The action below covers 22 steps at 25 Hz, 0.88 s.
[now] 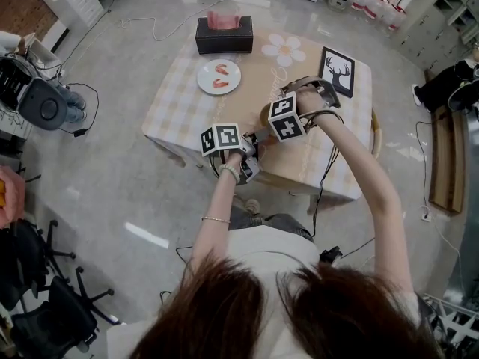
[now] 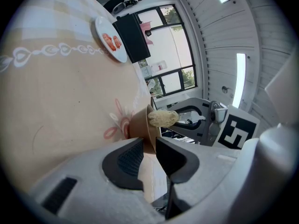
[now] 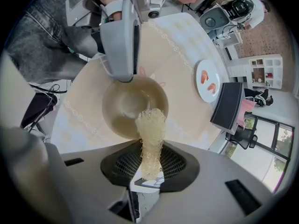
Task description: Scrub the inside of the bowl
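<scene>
A tan bowl (image 3: 126,101) stands near the table's front edge, partly hidden between the grippers in the head view (image 1: 264,117). My left gripper (image 2: 149,146) is shut on the bowl's rim (image 2: 145,125), one finger inside and one outside. In the right gripper view it holds the far rim (image 3: 124,41). My right gripper (image 3: 150,161) is shut on a pale fibrous loofah scrubber (image 3: 150,129). The scrubber's tip reaches over the near rim into the bowl. The left gripper view shows the scrubber (image 2: 162,118) poking over the bowl's edge.
A white plate with shrimp (image 1: 219,76), a black tissue box (image 1: 224,36) and a framed deer picture (image 1: 337,69) sit farther back on the checked tablecloth (image 1: 179,88). Chairs and cables lie on the floor around the table.
</scene>
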{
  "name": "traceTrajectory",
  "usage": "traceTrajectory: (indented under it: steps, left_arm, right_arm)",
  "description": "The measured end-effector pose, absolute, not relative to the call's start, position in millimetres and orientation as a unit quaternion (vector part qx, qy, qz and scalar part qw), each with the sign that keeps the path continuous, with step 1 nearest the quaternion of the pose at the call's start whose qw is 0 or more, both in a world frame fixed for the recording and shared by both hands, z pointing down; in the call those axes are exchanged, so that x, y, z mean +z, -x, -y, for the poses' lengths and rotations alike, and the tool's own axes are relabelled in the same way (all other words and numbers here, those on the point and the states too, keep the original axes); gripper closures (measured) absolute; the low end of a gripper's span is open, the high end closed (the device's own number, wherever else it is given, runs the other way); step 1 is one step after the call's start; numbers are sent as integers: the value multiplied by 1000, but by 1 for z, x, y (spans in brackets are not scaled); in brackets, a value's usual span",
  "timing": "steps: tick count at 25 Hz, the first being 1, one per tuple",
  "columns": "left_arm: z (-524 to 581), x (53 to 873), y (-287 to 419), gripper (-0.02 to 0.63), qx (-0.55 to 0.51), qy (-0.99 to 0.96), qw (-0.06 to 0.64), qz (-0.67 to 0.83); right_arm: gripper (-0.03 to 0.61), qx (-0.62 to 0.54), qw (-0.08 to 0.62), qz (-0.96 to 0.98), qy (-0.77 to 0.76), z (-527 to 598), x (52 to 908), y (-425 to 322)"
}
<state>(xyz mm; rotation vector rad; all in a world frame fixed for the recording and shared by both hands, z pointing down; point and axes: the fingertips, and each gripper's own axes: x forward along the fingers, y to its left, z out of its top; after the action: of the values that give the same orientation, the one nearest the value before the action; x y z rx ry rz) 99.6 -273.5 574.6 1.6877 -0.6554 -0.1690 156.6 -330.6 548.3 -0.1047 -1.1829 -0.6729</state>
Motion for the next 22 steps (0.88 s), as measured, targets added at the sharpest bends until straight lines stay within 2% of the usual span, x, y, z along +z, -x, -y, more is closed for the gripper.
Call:
traceTrajectory:
  steps: [22]
  left_arm:
    - [273,576,-100,523,-76,-729,618,285]
  right_arm:
    - [483,-290,782,547,73,296,549,-175]
